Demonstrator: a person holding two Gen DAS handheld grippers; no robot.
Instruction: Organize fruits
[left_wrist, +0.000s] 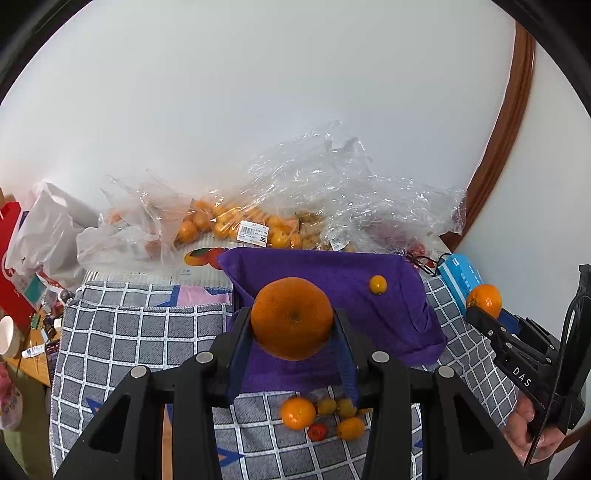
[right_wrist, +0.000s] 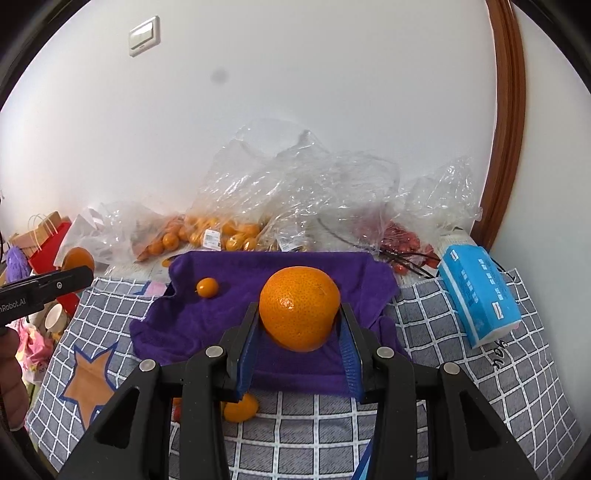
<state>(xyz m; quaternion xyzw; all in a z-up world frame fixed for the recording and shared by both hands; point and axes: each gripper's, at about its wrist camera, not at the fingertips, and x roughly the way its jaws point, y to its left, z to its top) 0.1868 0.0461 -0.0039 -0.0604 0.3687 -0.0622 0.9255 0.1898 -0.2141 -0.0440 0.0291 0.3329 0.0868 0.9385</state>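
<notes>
My left gripper (left_wrist: 291, 321) is shut on a large orange (left_wrist: 291, 317) and holds it above a purple cloth (left_wrist: 332, 269). My right gripper (right_wrist: 299, 317) is shut on another orange (right_wrist: 300, 308) above the same cloth (right_wrist: 221, 325). A small kumquat (left_wrist: 378, 284) lies on the cloth; it also shows in the right wrist view (right_wrist: 207, 287). Several small fruits (left_wrist: 321, 415) lie on the checked blanket in front of the cloth. The right gripper with its orange (left_wrist: 484, 300) shows at the right of the left wrist view.
Clear plastic bags of small oranges (left_wrist: 229, 221) and red fruit (right_wrist: 402, 240) lie at the back by the wall. A blue tissue pack (right_wrist: 478, 291) lies at the right. Red paper bags (left_wrist: 14, 266) and a cup (left_wrist: 7, 336) stand at the left.
</notes>
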